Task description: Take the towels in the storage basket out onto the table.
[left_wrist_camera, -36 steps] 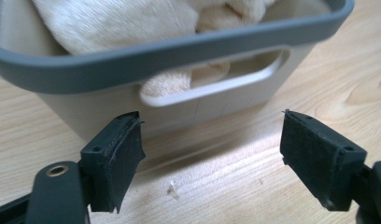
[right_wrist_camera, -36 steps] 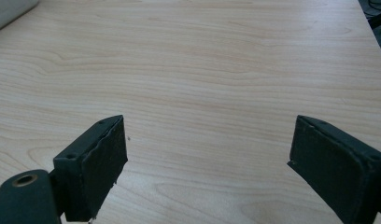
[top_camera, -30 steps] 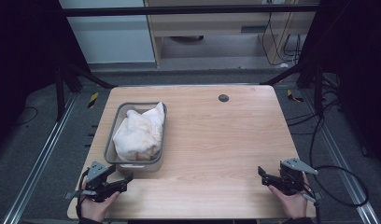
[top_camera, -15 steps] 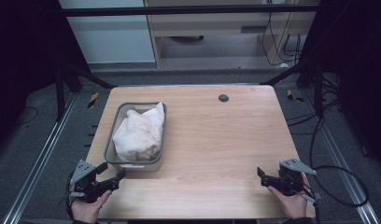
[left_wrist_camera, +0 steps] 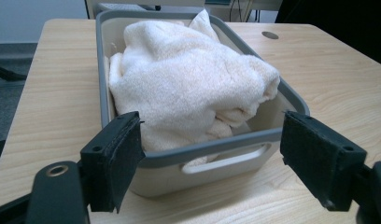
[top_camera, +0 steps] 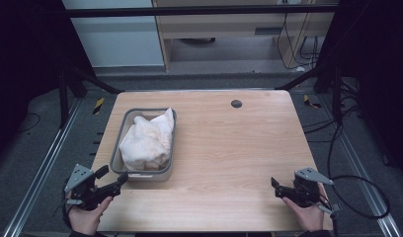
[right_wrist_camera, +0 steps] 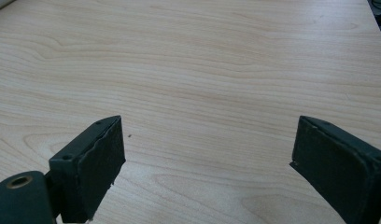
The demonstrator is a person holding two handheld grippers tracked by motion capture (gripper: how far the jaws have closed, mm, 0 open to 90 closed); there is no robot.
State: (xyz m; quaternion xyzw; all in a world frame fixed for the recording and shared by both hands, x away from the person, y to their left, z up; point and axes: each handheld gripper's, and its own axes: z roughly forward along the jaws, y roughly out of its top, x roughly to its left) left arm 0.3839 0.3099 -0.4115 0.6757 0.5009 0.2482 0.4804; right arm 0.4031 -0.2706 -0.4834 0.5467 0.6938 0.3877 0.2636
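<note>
On a pale wooden tabletop (top_camera: 229,148) with visible grain sits a grey plastic bin (top_camera: 121,129) at the left side, holding a crumpled cream towel (top_camera: 146,140) that rises above its rim. Near the far edge of the tabletop is a small dark round cable hole (top_camera: 236,103). At the near left corner, a hand holds the left tongs (top_camera: 113,180), jaws spread wide, aimed at the bin's near end and just short of it; in the left gripper view the bin's handle slot (left_wrist_camera: 226,161) lies between the two black jaws. At the near right corner, another hand holds the right tongs (top_camera: 276,186), also spread wide over bare wood, well apart from the bin. Around the tabletop lies dark grey floor (top_camera: 66,148) with metal rails (top_camera: 36,182), black cables (top_camera: 357,192) at the right, and pale cabinets (top_camera: 120,39) beyond.
</note>
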